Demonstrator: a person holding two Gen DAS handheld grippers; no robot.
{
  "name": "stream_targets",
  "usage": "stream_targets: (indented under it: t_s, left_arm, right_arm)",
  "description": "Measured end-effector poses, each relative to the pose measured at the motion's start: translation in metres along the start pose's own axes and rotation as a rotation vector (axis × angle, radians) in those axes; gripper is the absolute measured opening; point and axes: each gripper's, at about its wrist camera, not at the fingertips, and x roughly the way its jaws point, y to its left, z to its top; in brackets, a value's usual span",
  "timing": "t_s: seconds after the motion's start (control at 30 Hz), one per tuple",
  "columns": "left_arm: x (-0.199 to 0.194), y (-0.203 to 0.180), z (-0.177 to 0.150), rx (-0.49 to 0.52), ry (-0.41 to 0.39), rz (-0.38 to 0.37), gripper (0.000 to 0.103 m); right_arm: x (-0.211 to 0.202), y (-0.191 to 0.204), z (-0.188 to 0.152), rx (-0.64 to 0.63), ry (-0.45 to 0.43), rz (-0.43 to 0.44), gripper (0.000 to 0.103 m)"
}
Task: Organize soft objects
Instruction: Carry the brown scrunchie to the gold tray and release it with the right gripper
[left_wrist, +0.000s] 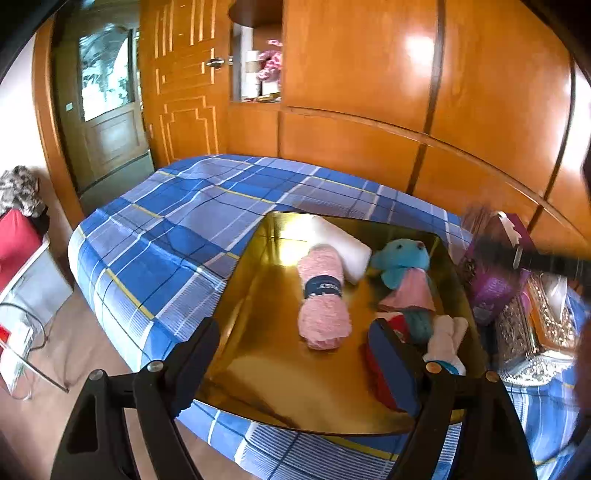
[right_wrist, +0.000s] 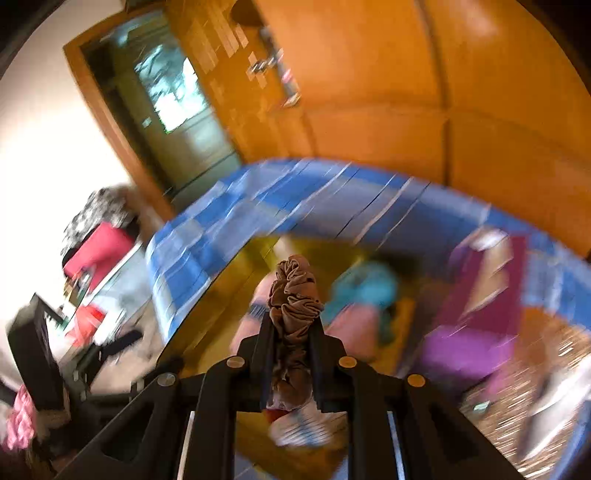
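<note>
A gold tray (left_wrist: 273, 325) lies on the blue plaid bed. In it are a pink yarn skein (left_wrist: 323, 295), a white pillow (left_wrist: 343, 243), a teal plush bear in a pink dress (left_wrist: 402, 269), a red and blue folded item (left_wrist: 388, 365) and a small white plush (left_wrist: 445, 341). My left gripper (left_wrist: 299, 347) is open and empty, low over the tray's near edge. My right gripper (right_wrist: 293, 325) is shut on a brown scrunchie (right_wrist: 293, 291), held above the tray; that view is blurred.
A purple box (left_wrist: 495, 266) and an ornate gold and silver box (left_wrist: 535, 332) stand right of the tray on the bed (left_wrist: 177, 229). Wooden wardrobes (left_wrist: 369, 92) line the back. A stand with red fabric (left_wrist: 18, 240) is at the left.
</note>
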Motion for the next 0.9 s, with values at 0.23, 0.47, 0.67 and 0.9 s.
stream_targets:
  t_s: [0.23, 0.47, 0.67, 0.9]
  left_arm:
    - [0.008, 0.021, 0.0, -0.053, 0.013, 0.028, 0.083]
    - [0.009, 0.035, 0.001, -0.092, 0.009, 0.055, 0.083]
    - [0.006, 0.027, 0.0, -0.072, 0.004, 0.045, 0.083]
    - [-0.002, 0.013, 0.001, -0.029, -0.022, 0.027, 0.087]
  right_arm:
    - [0.036, 0.023, -0.038, -0.008, 0.119, 0.054, 0.016]
    - [0.053, 0.035, -0.056, -0.057, 0.206, 0.066, 0.022]
    - [0.064, 0.033, -0.064, -0.05, 0.255, 0.046, 0.032]
    - [0.045, 0.032, -0.069, -0.056, 0.193, -0.002, 0.042]
